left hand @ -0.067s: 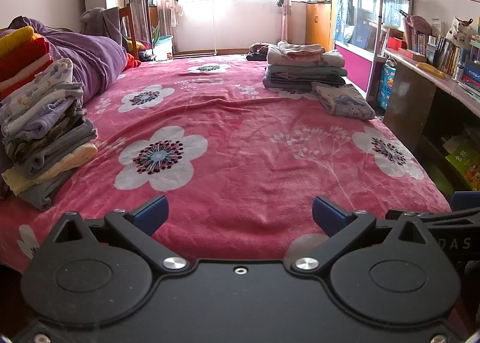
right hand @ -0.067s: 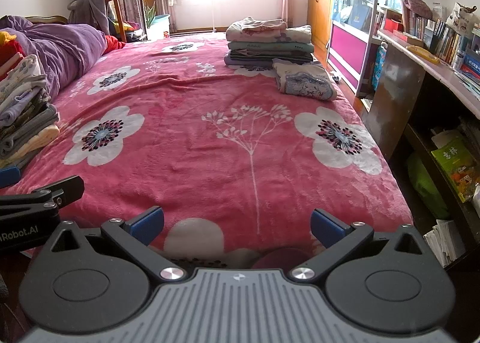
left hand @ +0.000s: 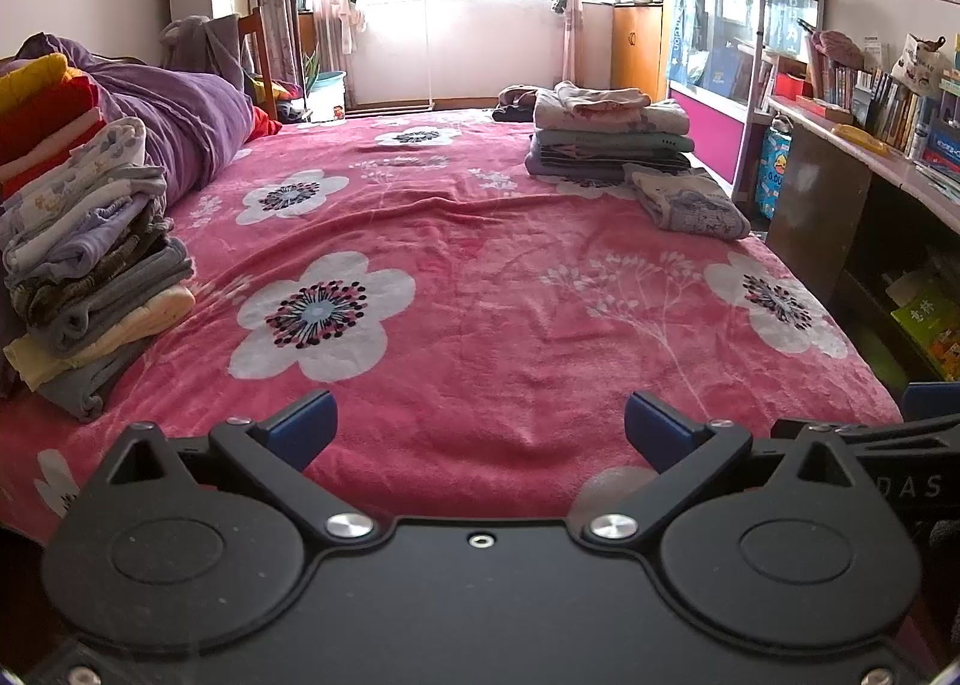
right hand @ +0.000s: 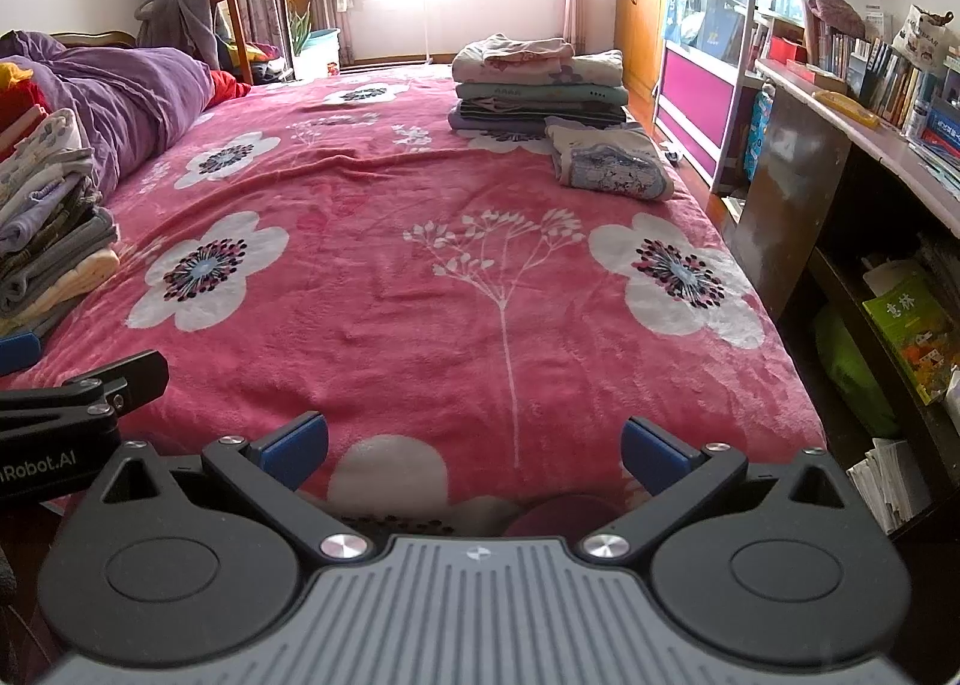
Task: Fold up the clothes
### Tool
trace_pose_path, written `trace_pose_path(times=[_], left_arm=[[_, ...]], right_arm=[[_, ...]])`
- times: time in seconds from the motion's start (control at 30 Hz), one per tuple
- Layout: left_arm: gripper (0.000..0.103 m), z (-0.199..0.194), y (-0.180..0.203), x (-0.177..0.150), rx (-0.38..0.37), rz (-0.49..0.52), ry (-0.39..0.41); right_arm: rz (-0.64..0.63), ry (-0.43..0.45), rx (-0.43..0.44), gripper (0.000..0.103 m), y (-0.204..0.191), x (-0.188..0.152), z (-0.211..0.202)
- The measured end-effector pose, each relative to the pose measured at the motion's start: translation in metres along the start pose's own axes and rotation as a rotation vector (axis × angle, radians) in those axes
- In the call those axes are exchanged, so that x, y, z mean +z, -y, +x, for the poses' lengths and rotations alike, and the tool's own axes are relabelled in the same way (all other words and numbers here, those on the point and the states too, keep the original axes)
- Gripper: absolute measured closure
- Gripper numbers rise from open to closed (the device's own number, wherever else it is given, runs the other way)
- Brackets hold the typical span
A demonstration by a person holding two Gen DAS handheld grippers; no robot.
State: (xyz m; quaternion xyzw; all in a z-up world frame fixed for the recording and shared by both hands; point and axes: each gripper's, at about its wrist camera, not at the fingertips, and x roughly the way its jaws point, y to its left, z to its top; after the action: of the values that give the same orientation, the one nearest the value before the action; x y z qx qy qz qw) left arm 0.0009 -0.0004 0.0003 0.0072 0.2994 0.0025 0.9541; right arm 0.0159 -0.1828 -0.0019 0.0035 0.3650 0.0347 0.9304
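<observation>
Both wrist views low at bed's near edge, facing window; share pink blanket.

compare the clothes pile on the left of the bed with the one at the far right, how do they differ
The left pile is taller, slumped and uneven; the far right pile is lower, flatter and squarer. A single folded garment lies against the right pile; nothing similar lies by the left. Both sit on the pink floral blanket.
</observation>
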Motion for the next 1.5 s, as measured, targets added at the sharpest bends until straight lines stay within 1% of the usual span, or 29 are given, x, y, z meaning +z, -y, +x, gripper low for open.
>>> trace_pose_path(times=[0.53,0.83,0.97,1.23,1.5], left_arm=[[0.001,-0.001,-0.002,0.005,-0.003,0.0,0.004],[0.001,0.0,-0.009,0.007,-0.004,0.001,0.003],[0.001,0.0,0.001,0.003,0.002,0.006,0.008],[0.001,0.0,-0.003,0.001,0.002,0.005,0.009],[0.001,-0.001,0.0,0.006,0.002,0.008,0.007]], right_arm=[[-0.006,0.003,-0.007,0.0,-0.001,0.001,-0.005],[-0.004,0.003,-0.01,0.0,0.0,0.001,-0.003],[-0.003,0.002,-0.01,0.0,-0.001,0.001,-0.003],[-0.002,0.001,-0.01,0.0,-0.001,0.001,-0.002],[-0.001,0.0,-0.007,0.0,0.001,0.003,-0.002]])
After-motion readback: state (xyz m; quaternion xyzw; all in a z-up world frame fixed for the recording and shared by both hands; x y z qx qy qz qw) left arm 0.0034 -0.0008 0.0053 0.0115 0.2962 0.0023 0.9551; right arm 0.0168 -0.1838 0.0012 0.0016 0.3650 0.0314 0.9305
